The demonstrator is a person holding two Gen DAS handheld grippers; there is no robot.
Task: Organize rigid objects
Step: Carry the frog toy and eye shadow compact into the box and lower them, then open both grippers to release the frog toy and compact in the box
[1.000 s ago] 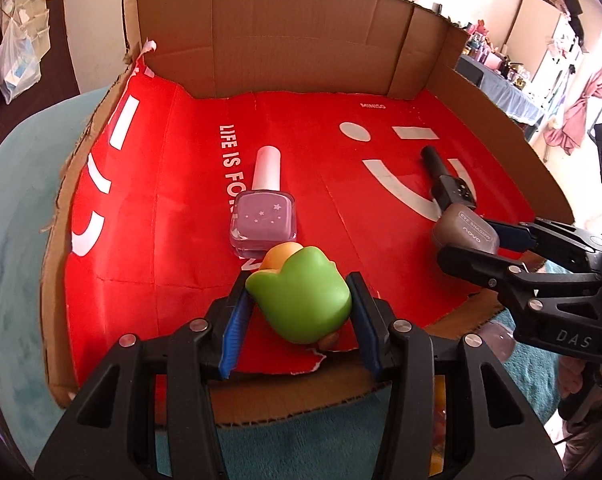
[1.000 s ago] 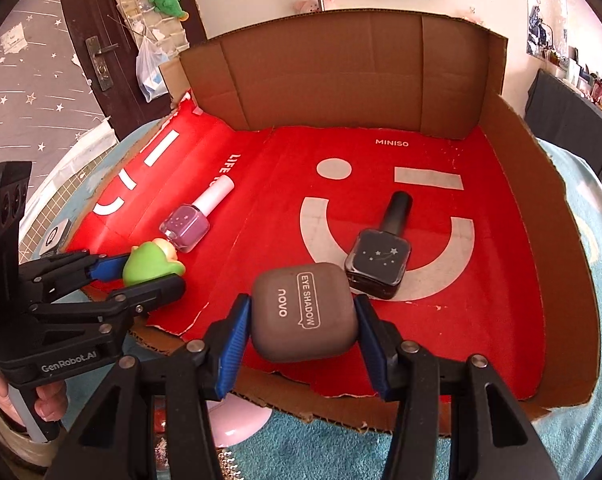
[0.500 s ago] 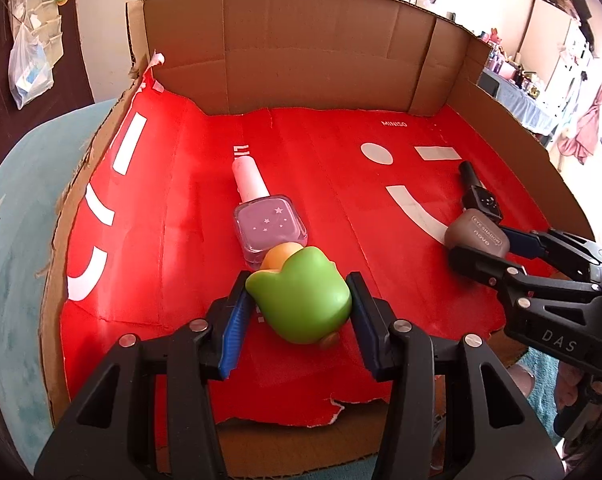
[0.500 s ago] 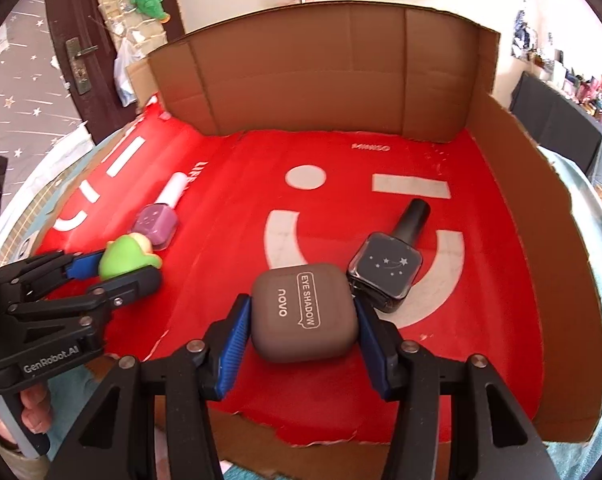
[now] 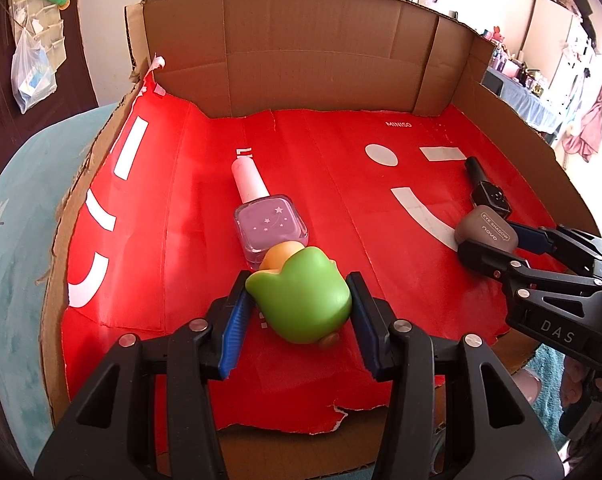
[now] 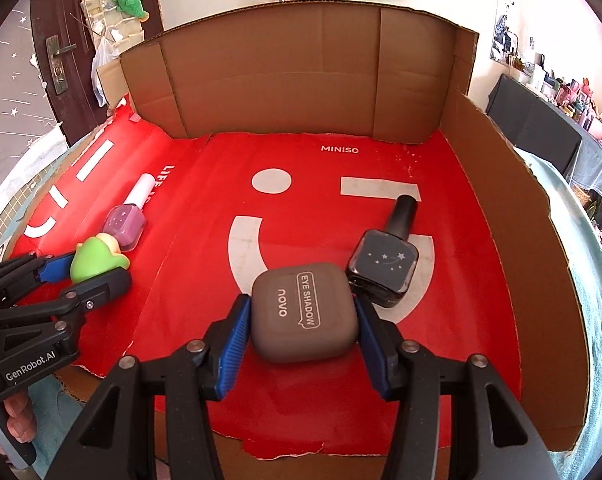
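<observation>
Two grippers work over one shallow cardboard box (image 6: 285, 80) whose floor is lined with one red printed sheet (image 6: 309, 156). Four small things are in play: two nail polish bottles, one green toy and one eye shadow case.

The left gripper (image 5: 299, 300) has its jaws pinching the green toy (image 5: 301, 296), which has an orange part at its far end, over the near left part of the sheet. Just beyond the toy lies the lilac nail polish bottle (image 5: 271, 224) with a white cap, flat on its side, cap pointing toward the back wall; whether toy and bottle touch cannot be told.

The right gripper (image 6: 303, 320) has its jaws pinching the grey-brown eye shadow case (image 6: 303, 316) near the front middle of the sheet. The black nail polish bottle (image 6: 385, 264) lies flat just beside the case's far right corner, its black cap pointing toward the back.

The box sits on a teal cloth (image 5: 17, 240). A fingertip (image 6: 19, 420) shows under the left gripper's handle.
</observation>
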